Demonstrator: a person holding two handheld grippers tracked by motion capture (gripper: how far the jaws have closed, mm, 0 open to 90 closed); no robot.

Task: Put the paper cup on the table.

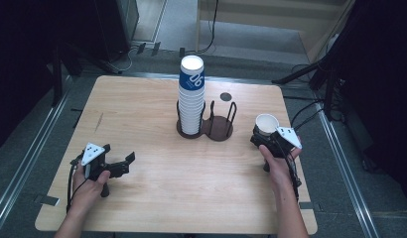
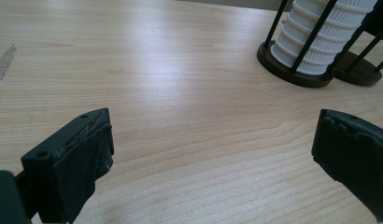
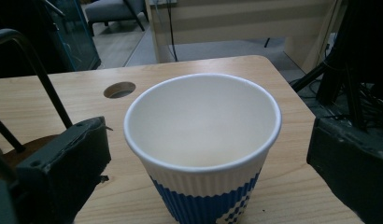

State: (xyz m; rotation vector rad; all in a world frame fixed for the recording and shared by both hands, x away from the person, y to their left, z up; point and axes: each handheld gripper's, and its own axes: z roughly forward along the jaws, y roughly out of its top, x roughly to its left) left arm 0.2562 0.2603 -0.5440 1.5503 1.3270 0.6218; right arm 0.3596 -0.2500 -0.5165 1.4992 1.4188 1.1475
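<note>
Right gripper (image 3: 203, 154), jaws wide & clear of the upright paper cup (image 3: 202, 140) between them near table's (image 1: 142, 208) right edge (left gripper (image 1: 123, 163) open, idle), could clip & topple it w/ any sideways drift.

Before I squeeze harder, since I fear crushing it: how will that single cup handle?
The cup looks like thin ribbed paper, so probably light and easily dented. It's empty and upright, narrower at the base, so a sideways nudge would likely tip it.

The left hand-held gripper (image 1: 123, 163) rests low in the person's left hand (image 1: 90, 186), jaws spread wide. The right hand-held gripper (image 1: 259, 139) (gripped from behind by the right hand (image 1: 277, 163)) also stands wide open, forearm reaching forward.
</note>
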